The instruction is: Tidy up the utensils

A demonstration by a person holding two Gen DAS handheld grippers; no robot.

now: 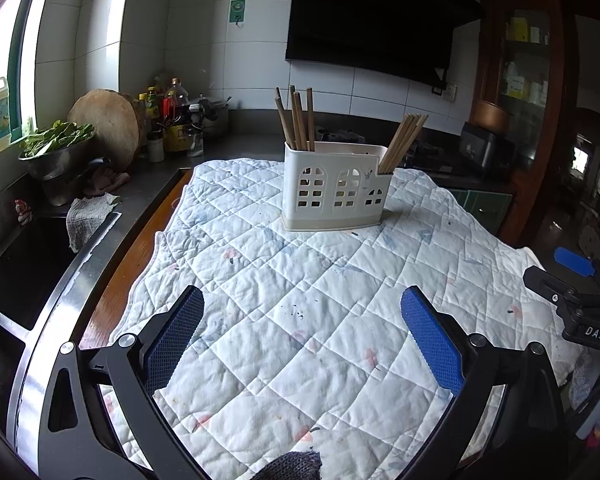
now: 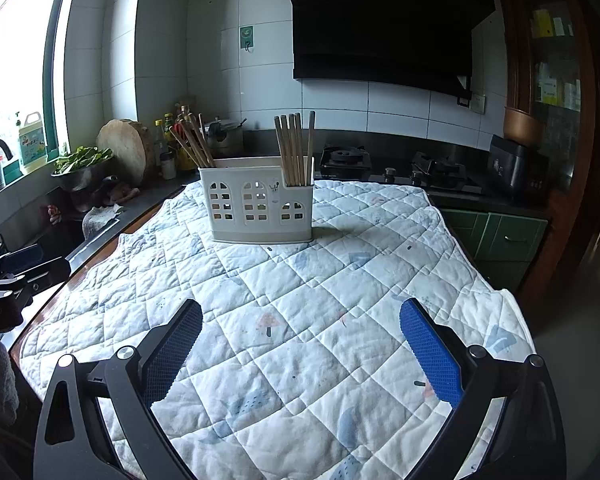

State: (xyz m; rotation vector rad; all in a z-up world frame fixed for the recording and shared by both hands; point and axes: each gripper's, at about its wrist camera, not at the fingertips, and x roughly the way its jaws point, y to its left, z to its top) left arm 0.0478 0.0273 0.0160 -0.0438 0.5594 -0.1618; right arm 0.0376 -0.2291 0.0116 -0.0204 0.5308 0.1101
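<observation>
The left gripper [image 1: 302,320] with its blue-padded black fingers hangs over the quilt with jaws spread wide and nothing between them, and the right gripper [image 2: 300,332] is the same — wide apart and empty. Well ahead of both, on the white quilted cloth [image 1: 300,280] covering the table, stands the cream plastic utensil holder with arched cut-outs [image 1: 334,190]. The brown wooden chopsticks [image 1: 298,120] stand in its two end compartments; no utensil lies loose on the cloth, so the sorting looks finished or nearly so.
</observation>
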